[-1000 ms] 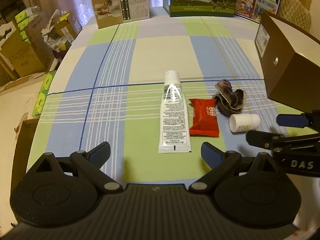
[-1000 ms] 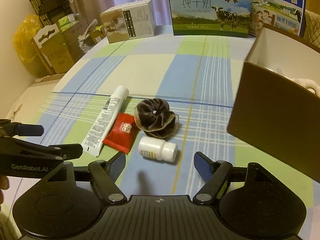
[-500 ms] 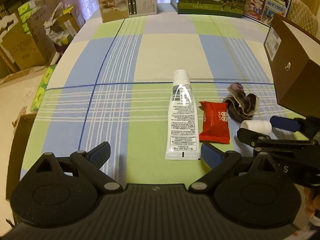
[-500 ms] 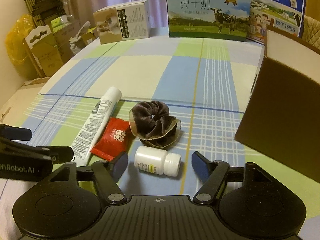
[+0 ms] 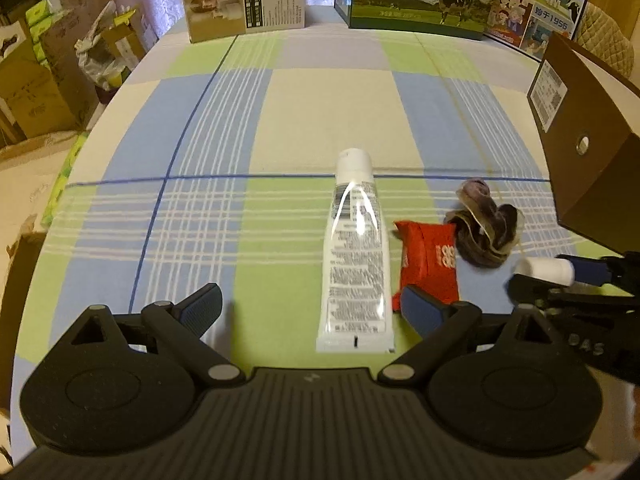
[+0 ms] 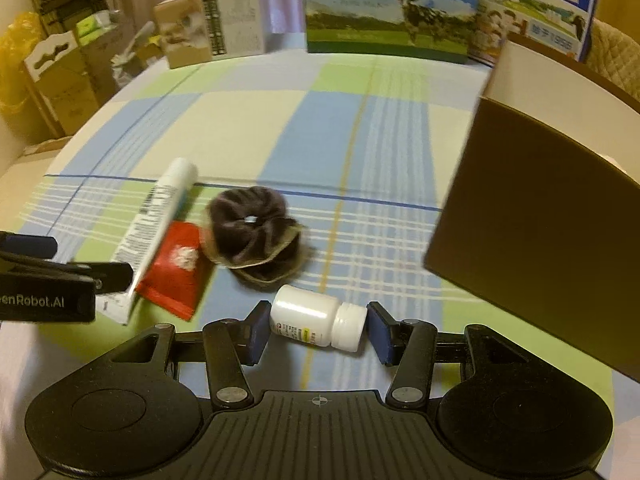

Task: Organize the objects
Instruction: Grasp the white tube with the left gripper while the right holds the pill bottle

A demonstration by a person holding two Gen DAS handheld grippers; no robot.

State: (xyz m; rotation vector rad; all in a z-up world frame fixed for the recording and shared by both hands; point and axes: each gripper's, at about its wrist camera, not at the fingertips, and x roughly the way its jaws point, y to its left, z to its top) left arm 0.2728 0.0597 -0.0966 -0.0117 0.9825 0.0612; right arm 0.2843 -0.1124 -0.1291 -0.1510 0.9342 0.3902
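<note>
- The right gripper [image 6: 317, 332] is seen low over the table [image 6: 248, 128], its fingers [image 6: 256, 334] narrowed around a white pill bottle [image 6: 318, 320] that lies on its side between them; whether the pads actually press on it cannot be told (a thin gap seems to remain at the cap end)
- The left gripper [image 5: 310, 306] is held with its fingers [image 5: 202, 304] spread wide and nothing between them, the flat end of a white tube [image 5: 354, 258] lying just ahead
- A red packet [image 5: 430, 264] is found just right of the tube, touching or nearly touching it
- A dark brown scrunchie [image 6: 252, 236] is set just beyond the bottle and beside the packet
- A brown box [image 6: 552, 216] is placed to the right of the group, its open top partly visible
- At the far edge of the checked tablecloth, a beige carton [image 6: 212, 34] and two milk cartons [image 6: 390, 12] are stood upright
- Beyond the table on the left, stacked cardboard boxes [image 5: 28, 76] are seen on the floor
</note>
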